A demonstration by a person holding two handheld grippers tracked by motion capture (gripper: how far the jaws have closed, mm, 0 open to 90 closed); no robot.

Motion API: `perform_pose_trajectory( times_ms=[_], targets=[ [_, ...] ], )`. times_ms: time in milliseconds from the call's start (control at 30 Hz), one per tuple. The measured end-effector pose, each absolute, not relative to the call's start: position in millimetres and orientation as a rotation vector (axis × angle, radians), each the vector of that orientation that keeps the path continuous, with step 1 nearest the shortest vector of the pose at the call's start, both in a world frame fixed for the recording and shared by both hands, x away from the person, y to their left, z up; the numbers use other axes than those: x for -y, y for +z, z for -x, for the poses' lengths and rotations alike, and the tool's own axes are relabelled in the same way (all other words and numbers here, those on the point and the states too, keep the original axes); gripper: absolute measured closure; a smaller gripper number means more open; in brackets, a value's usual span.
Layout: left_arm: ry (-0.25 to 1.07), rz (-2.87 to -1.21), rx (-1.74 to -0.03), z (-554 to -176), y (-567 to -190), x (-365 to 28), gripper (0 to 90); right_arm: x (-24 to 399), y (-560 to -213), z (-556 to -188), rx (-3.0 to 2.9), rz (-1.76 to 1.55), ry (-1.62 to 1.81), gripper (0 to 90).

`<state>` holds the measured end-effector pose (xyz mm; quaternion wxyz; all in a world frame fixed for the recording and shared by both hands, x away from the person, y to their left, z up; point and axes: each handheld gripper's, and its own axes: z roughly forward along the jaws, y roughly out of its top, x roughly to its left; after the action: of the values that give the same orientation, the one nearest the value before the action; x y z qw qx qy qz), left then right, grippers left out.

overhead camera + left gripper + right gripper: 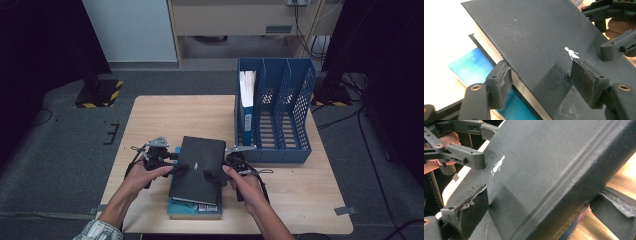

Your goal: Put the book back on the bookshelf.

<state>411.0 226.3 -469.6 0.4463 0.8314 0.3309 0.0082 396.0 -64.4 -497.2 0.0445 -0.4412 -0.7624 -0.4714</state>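
A black hardcover book (200, 162) with a small white figure on its cover is tilted above a blue book (195, 209) that lies flat on the wooden table (165, 115). My left gripper (175, 162) clamps its page edge. In the left gripper view (544, 83), one pad sits under that edge and the other on the cover. My right gripper (222, 167) grips the spine side. In the right gripper view (545, 206), one pad lies on the cover and the other below the spine. The blue book (474, 65) shows beneath.
A blue three-slot file rack (280, 150) stands at the table's back right, just behind the right gripper. A blue binder (247, 100) stands upright in its left slot. Bare tabletop lies to the left and behind the books.
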Motion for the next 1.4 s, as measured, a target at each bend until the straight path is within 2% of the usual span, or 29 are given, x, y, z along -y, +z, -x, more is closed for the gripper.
perform_pose_trajectory(
  times_ms=[700,1400],
  targets=[
    [0.026,-2.114,-0.816,-408,-430,-256,55.5,35,-446,-410,2.642,1.142,-1.343,8.9],
    [0.072,-2.135,-0.799,-413,-412,-255,63.4,33,-435,-418,2.715,1.092,-1.359,11.0]
  ],
)
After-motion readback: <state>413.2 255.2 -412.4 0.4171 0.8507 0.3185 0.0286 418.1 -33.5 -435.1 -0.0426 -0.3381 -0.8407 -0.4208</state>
